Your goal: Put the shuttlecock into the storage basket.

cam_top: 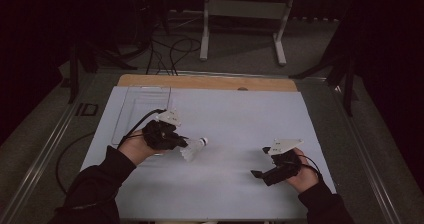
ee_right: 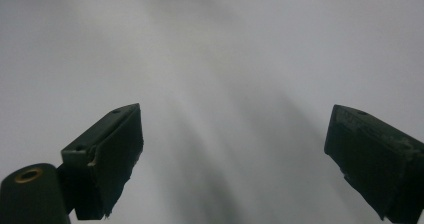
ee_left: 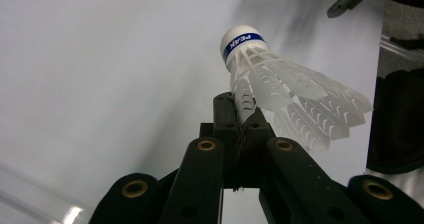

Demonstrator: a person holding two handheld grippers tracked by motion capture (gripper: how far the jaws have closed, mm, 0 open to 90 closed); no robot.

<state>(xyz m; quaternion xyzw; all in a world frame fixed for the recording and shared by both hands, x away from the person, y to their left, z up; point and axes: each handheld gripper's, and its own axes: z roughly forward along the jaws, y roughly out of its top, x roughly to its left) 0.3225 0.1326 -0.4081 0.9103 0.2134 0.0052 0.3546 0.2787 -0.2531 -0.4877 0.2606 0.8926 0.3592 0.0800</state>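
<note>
Black jaws of my left gripper (ee_left: 239, 115) sit closest to the lens, pressed together on one feather of a white shuttlecock (ee_left: 280, 91). Its cork head, with a blue band, points away from the jaws and the skirt fans out to one side. From the high view I see that same left gripper (cam_top: 181, 143) holding the shuttlecock (cam_top: 194, 147) over the white table sheet (cam_top: 235, 114), near the sheet's middle, probably lifted just clear of it, though the dim light makes that hard to judge. My right gripper (cam_top: 261, 174) hovers near the sheet's right edge, well apart from the shuttlecock. Its own view shows both jaws spread wide around bare white surface. A clear tray (cam_top: 142, 104) lies at the sheet's far left corner.
</note>
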